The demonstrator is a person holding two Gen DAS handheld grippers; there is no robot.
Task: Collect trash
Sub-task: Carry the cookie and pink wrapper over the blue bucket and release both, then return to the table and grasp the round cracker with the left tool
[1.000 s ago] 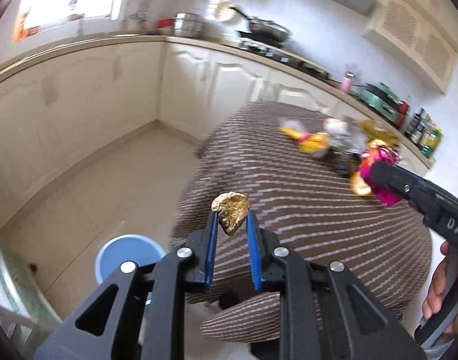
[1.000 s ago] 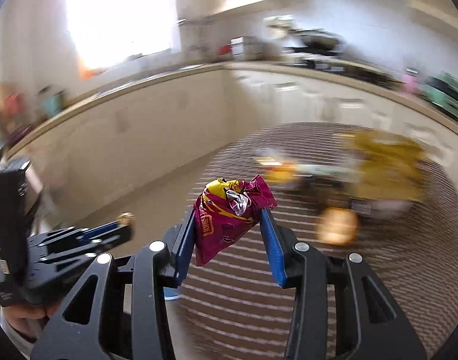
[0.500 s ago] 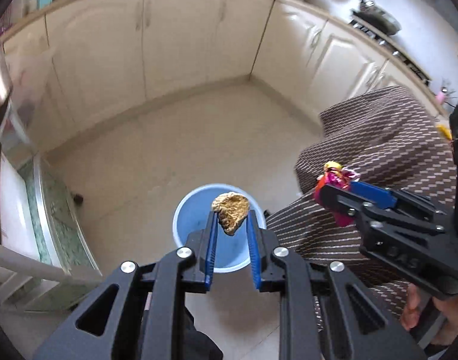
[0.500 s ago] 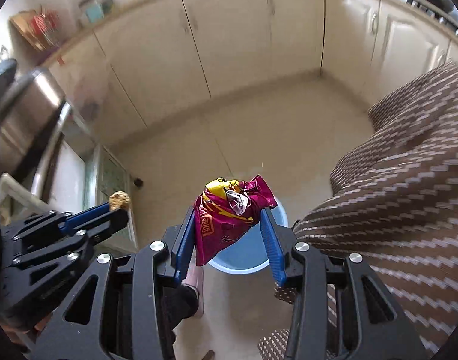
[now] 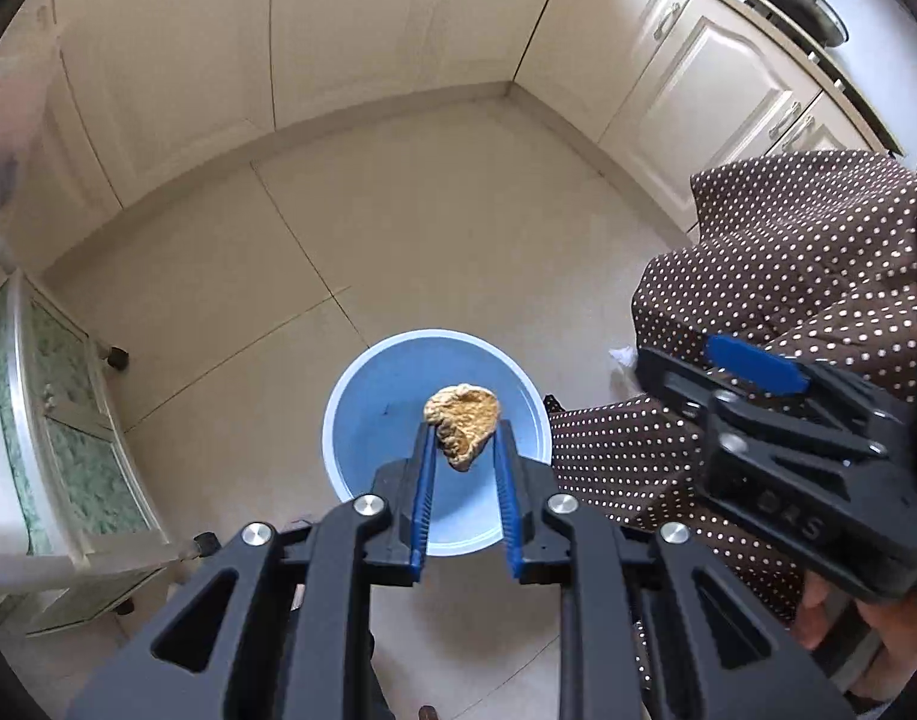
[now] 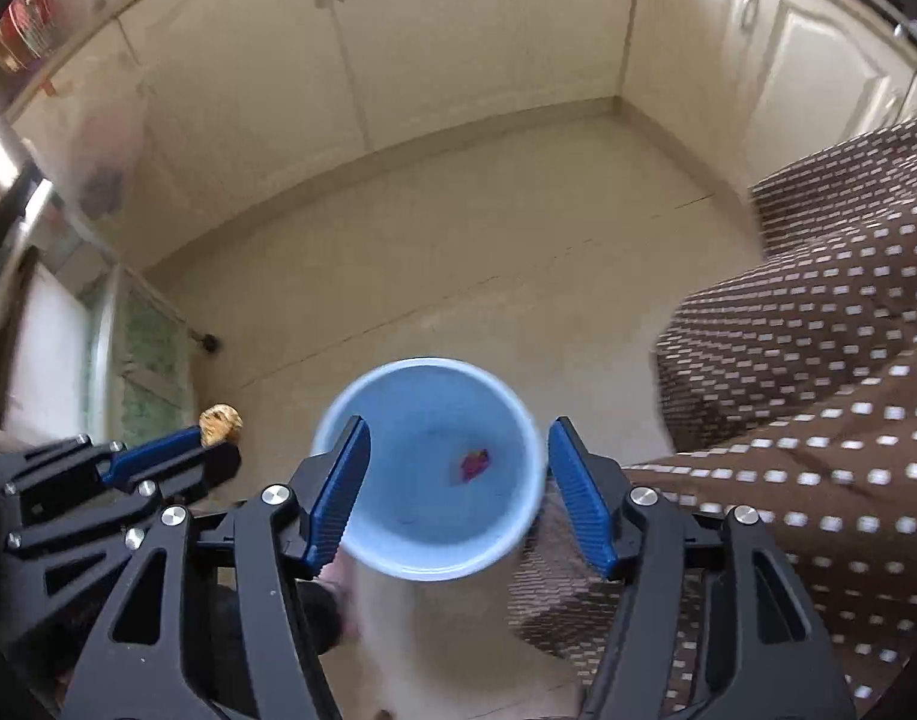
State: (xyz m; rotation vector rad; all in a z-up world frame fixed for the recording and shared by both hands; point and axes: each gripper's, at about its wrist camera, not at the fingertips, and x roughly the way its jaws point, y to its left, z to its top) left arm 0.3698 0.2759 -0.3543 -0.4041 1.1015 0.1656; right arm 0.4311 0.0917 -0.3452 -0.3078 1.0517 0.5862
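The brown crumpled scrap (image 5: pixel 462 423) sits clamped between the pads of my left tongs (image 5: pixel 462 450), right above the blue bin (image 5: pixel 362 420) on the tiled floor (image 5: pixel 398 228). My right tongs (image 6: pixel 458 480) have just been opening and stand apart with nothing between them; the red wrapper (image 6: pixel 475 464) lies down inside the bin. A dotted brown tablecloth (image 6: pixel 818 360) hangs just beside the bin.

Wrapper (image 6: pixel 474 464) lies in bin (image 6: pixel 338 420), left of tablecloth (image 6: pixel 818 360).
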